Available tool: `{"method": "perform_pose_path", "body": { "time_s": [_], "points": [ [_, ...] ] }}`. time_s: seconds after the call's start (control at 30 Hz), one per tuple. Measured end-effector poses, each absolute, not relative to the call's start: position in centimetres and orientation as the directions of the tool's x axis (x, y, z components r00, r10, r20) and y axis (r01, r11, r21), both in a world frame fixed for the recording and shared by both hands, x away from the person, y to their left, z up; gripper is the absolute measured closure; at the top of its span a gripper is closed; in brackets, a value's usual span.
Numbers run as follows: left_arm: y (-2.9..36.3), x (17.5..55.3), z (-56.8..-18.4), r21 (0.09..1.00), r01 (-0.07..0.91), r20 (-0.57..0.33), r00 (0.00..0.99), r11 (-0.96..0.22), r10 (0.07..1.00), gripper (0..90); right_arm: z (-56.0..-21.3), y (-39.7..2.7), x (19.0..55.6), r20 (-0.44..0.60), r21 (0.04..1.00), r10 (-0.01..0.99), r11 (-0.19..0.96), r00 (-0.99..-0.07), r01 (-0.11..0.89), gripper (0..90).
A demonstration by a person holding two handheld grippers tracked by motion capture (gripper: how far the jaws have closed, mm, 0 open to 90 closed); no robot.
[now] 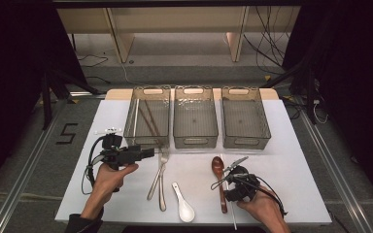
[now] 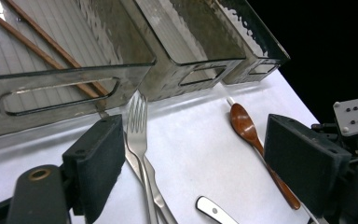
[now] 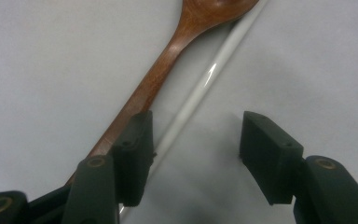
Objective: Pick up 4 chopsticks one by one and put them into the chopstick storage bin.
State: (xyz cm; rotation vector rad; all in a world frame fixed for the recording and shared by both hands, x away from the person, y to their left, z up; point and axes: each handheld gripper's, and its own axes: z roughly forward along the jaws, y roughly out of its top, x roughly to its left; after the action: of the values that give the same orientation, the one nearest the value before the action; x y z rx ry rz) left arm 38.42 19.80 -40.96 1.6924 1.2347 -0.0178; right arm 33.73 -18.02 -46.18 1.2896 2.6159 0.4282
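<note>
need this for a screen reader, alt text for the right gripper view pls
The right gripper hangs low over a white table with its two black jaws apart, a thin white stick running up between them. A brown wooden spoon lies slantwise beside the stick, its handle passing under the left jaw; neither pad visibly presses on anything.

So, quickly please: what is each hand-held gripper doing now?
Left hand-held gripper: open, holding nothing, over the forks.
Right hand-held gripper: open, white chopstick between the jaws, not gripped.
</note>
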Motion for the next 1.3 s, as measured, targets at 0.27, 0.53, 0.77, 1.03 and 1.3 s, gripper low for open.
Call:
{"method": "perform_pose_path", "body": {
  "time_s": [0.27, 0.53, 0.77, 1.03, 1.3],
  "points": [
    [19.9, 38.3, -41.3, 0.686, 0.728, -0.523, 0.472, 0.021, 0.710, 20.2, -46.0, -18.4, 34.0, -0.038, 0.304, 0.794, 0.588, -0.607, 0.750, 54.0],
    [20.1, 38.2, -41.3, 0.686, 0.727, -0.521, 0.470, 0.021, 0.712, 20.2, -45.7, -18.8, 34.5, -0.027, 0.250, 0.800, 0.586, -0.600, 0.771, 61.3],
    [20.1, 38.2, -41.5, 0.683, 0.730, -0.522, 0.466, 0.023, 0.714, 20.2, -45.6, -18.5, 35.0, -0.027, 0.204, 0.801, 0.591, -0.599, 0.781, 61.8],
    [20.1, 38.2, -41.6, 0.681, 0.732, -0.518, 0.465, 0.017, 0.717, 20.2, -45.6, -18.2, 35.1, -0.033, 0.183, 0.783, 0.615, -0.621, 0.767, 67.9],
    [20.1, 38.1, -41.8, 0.676, 0.737, -0.520, 0.463, 0.015, 0.718, 20.2, -45.5, -17.9, 35.3, -0.042, 0.147, 0.770, 0.635, -0.637, 0.758, 77.8]
  ]
}}
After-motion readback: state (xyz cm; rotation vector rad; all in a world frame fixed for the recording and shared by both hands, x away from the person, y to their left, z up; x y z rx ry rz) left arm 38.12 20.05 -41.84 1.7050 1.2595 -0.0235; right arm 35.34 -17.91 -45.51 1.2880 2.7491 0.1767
